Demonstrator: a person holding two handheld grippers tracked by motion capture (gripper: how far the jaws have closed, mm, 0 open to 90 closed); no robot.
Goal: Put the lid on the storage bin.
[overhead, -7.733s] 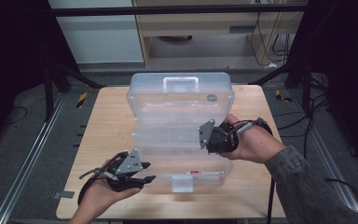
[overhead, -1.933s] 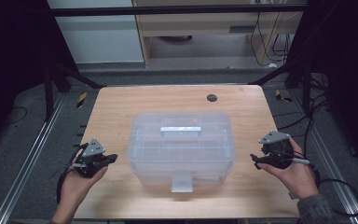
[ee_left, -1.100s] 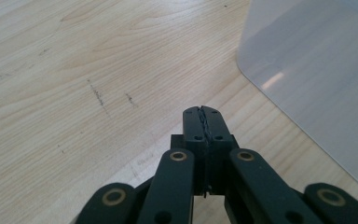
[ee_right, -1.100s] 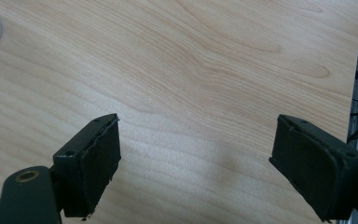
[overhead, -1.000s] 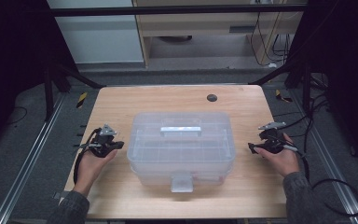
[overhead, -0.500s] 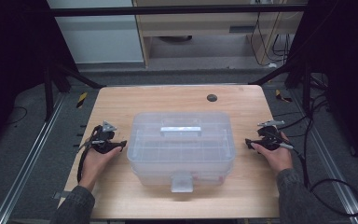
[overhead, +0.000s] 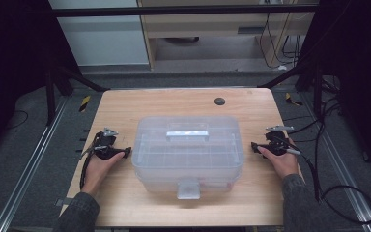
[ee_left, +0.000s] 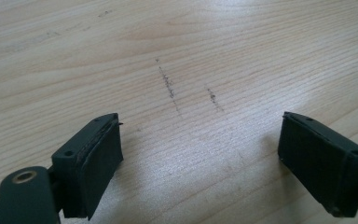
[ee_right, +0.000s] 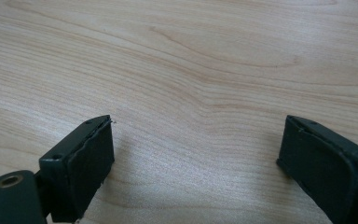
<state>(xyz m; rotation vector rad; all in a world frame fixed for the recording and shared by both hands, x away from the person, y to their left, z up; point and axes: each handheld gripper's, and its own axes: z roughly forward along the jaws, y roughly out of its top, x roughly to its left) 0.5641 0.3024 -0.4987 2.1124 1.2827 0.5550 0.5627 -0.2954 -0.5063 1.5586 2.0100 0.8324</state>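
A clear plastic storage box (overhead: 188, 147) with a shut lid, a top handle (overhead: 187, 135) and a front latch (overhead: 188, 187) stands in the middle of the wooden table (overhead: 174, 104). My left gripper (overhead: 123, 153) rests on the table just left of the box, pointing at its side. In the left gripper view its jaws stand wide apart over bare wood, so the left gripper (ee_left: 200, 154) is open. My right gripper (overhead: 254, 147) lies just right of the box, pointing at it. The right gripper (ee_right: 193, 156) is open too, with nothing between its jaws.
A small dark round hole (overhead: 219, 101) sits near the table's far edge. Cables (overhead: 338, 193) trail from the right gripper over the table's right edge to the floor. Metal frame rails (overhead: 34, 159) run along both sides of the table.
The box lid, open 7.7 s ago, is shut. Both hands have moved from the table's near corners up beside the box, tips turned toward its sides.
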